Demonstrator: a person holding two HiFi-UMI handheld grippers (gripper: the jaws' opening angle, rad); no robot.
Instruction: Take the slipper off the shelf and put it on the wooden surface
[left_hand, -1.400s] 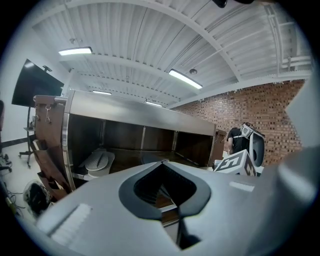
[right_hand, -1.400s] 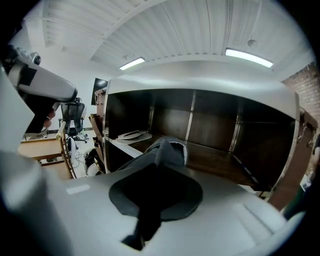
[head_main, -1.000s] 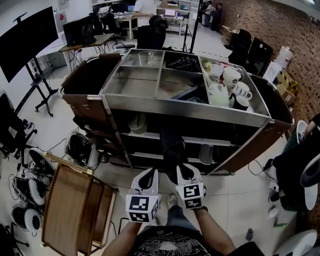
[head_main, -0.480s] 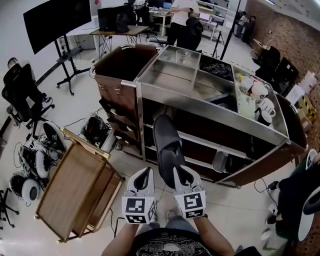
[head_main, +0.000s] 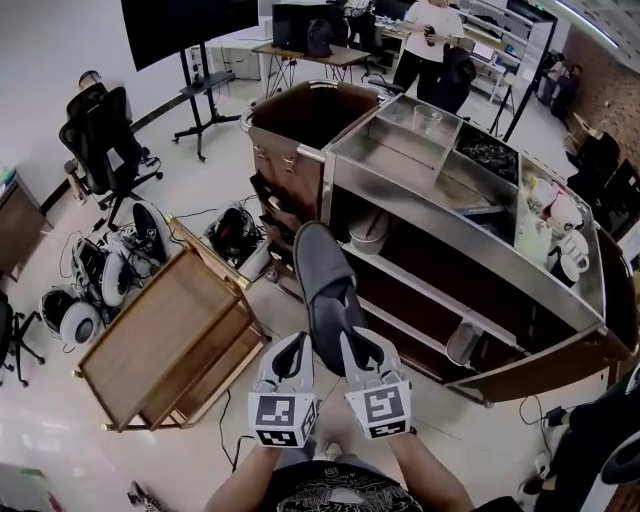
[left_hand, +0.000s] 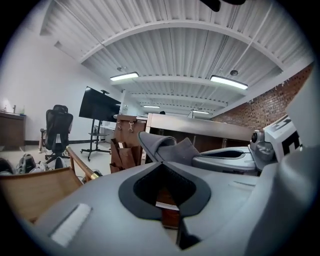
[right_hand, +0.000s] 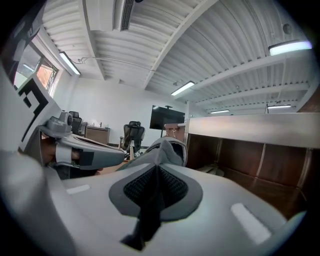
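Standing here, I'd take the wooden table (head_main: 165, 340), low on the left, to be where this load is meant to go; it lies well apart from the slipper. Next comes the left tool (head_main: 292, 350). Its jaws are drawn together with nothing between them, just beside the slipper but, as far as I can see, not touching it.

The grey slipper (head_main: 322, 290) is off the shelf and in the air, sticking out ahead between the two tools. It looks light and soft, felt-like, with a sole stiff enough to keep it from drooping. I'd call it neither fragile nor slippery. The near rim seems the sensible place to pinch.

The right tool (head_main: 362, 345) has its jaws almost together, clamped on that thin near edge. The steel cart (head_main: 470, 215) with its shelves stands to the right.
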